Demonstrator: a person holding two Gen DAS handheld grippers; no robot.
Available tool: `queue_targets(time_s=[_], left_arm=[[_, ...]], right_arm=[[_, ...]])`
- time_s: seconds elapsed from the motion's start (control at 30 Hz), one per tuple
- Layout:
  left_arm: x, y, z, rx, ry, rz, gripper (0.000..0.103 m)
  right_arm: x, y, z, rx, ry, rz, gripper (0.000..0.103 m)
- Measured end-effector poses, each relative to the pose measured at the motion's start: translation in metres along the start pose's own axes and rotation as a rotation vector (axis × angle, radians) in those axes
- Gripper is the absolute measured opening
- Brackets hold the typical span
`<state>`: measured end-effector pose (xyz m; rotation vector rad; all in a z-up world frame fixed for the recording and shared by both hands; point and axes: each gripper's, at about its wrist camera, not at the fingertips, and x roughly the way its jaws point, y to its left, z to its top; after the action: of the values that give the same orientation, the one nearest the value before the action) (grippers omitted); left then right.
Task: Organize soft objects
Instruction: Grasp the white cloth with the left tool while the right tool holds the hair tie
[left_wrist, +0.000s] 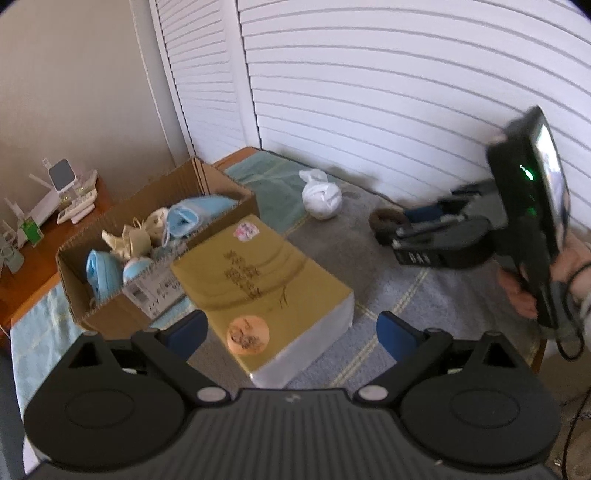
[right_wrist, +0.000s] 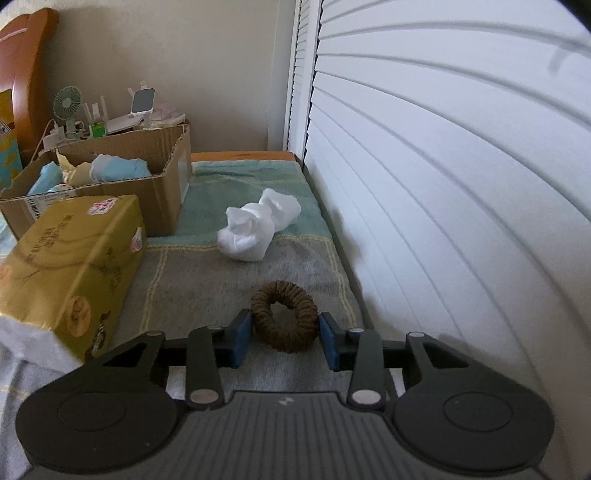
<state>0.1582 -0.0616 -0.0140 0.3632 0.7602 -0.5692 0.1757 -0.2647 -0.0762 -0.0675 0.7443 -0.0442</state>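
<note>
A cardboard box (right_wrist: 162, 184) of soft items sits behind a yellow package (right_wrist: 74, 254) on a towel (right_wrist: 207, 273). The right gripper (right_wrist: 284, 338) clasps a brown scrunchie (right_wrist: 284, 319) near a white sock bundle (right_wrist: 255, 229). The left gripper (left_wrist: 291, 332) hangs spread wide, empty.

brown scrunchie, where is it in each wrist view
Left wrist: brown scrunchie at right of centre, at the tip of the right tongs.
Right wrist: scrunchie low centre, between the blue pads.
Shared landmark: white sock bundle lies beyond it on the towel.
</note>
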Motion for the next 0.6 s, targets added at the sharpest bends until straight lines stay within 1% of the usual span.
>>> queue_targets(time_s=[0.27,0.4,0.43,0.57,0.6], left_arm=[[0.011,0.002,0.04,0.034,-0.003,0.013,0.096],[0.024,0.002,0.063,0.037,0.011,-0.002,0.091],[0.028,0.002,0.068,0.037,0.016,-0.008,0.091],[0.043,0.002,0.087,0.033,0.031,-0.017,0.083],[0.047,0.002,0.091,0.03,0.033,-0.021,0.082]], right_arm=[[-0.017,0.003,-0.012,-0.007,0.077,0.016,0.044],[-0.024,0.004,-0.013,0.001,0.113,0.019,0.044],[-0.026,0.004,-0.013,0.002,0.118,0.022,0.044],[-0.031,0.003,-0.013,0.009,0.129,0.026,0.044],[-0.03,0.003,-0.013,0.009,0.135,0.025,0.044]])
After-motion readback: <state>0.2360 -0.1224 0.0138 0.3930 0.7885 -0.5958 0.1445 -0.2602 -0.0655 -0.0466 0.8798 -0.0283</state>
